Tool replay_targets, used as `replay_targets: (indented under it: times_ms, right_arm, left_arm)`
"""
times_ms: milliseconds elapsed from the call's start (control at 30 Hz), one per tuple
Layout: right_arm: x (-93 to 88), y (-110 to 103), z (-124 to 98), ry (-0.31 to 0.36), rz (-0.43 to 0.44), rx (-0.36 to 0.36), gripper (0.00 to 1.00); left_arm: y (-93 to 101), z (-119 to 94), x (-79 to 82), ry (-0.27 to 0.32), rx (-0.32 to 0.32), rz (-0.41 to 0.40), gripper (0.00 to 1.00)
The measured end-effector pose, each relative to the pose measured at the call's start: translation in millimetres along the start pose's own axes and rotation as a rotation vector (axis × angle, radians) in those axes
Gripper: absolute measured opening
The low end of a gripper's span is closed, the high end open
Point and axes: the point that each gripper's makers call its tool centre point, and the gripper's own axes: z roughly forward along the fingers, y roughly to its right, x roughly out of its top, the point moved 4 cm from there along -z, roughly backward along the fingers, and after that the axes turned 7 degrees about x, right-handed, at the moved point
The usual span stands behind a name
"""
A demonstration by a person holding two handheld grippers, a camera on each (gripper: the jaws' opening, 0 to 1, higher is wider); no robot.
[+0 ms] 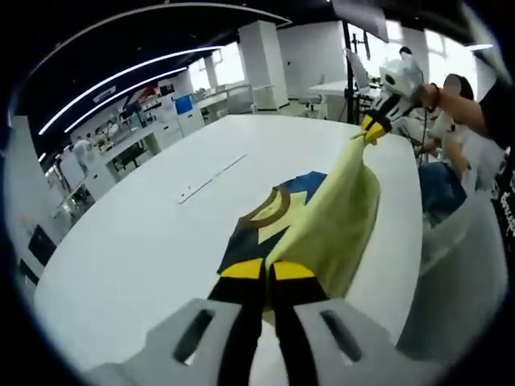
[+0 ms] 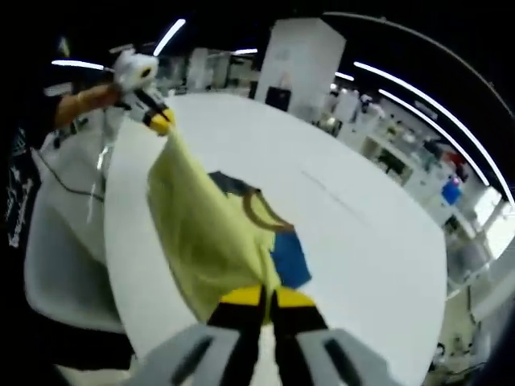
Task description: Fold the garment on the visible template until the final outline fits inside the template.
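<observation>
White table [image 1: 145, 241]; blue template [image 2: 290, 257] flat on it.

A pale yellow garment [image 1: 330, 217] is held stretched above the table. A blue template [image 2: 288, 259] (brown-edged) is partly covered beneath it.

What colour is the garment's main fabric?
Pale yellow garment, with blue and brown at the collar; best in the right gripper view.

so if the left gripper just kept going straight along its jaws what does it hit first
Most likely the yellow garment it is already shut on, stretched ahead toward the right gripper. Past the cloth lies the blue template on the white table, though depth is hard to judge.
</observation>
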Motion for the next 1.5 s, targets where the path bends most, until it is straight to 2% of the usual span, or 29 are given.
replay_targets:
  times_ms: [167,300,600,700,800,867,1000,1333,1500]
  right_arm:
    - [6.6,13.2,5.4,-0.020,-0.015,-0.046,0.00]
    - [10.8,20.4,10.8,-0.030,-0.010,-0.073,0.00]
    - [6.8,35.7,34.9,-0.070,0.023,-0.107,0.00]
    - [6.3,42.6,46.6,-0.070,0.077,-0.108,0.00]
    - [4.5,48.8,55.7,-0.082,0.095,-0.112,0.00]
    - [3.0,51.7,62.1,-0.099,0.078,-0.114,0.00]
    - [-0.7,58.7,75.7,-0.123,0.098,-0.124,0.00]
    - [-15.2,68.8,107.7,-0.223,0.060,-0.126,0.00]
    - [-21.5,73.7,124.4,-0.229,0.056,-0.114,0.00]
  left_arm:
    - [-13.6,10.5,12.4,0.028,0.021,-0.022,0.00]
    - [-21.0,22.5,16.3,0.022,0.032,-0.028,0.00]
    - [-36.1,47.3,12.3,0.008,0.051,-0.060,0.00]
    - [-44.2,60.3,7.4,-0.007,0.069,-0.081,0.00]
    - [-44.7,69.3,2.4,-0.028,0.056,-0.081,0.00]
    - [-49.7,77.7,-1.3,-0.028,0.053,-0.075,0.00]
    - [-54.3,93.6,-8.1,-0.049,0.043,-0.099,0.00]
    - [-59.2,130.8,-38.9,-0.115,0.009,-0.146,0.00]
    - [-57.0,138.7,-49.4,-0.154,0.009,-0.174,0.00]
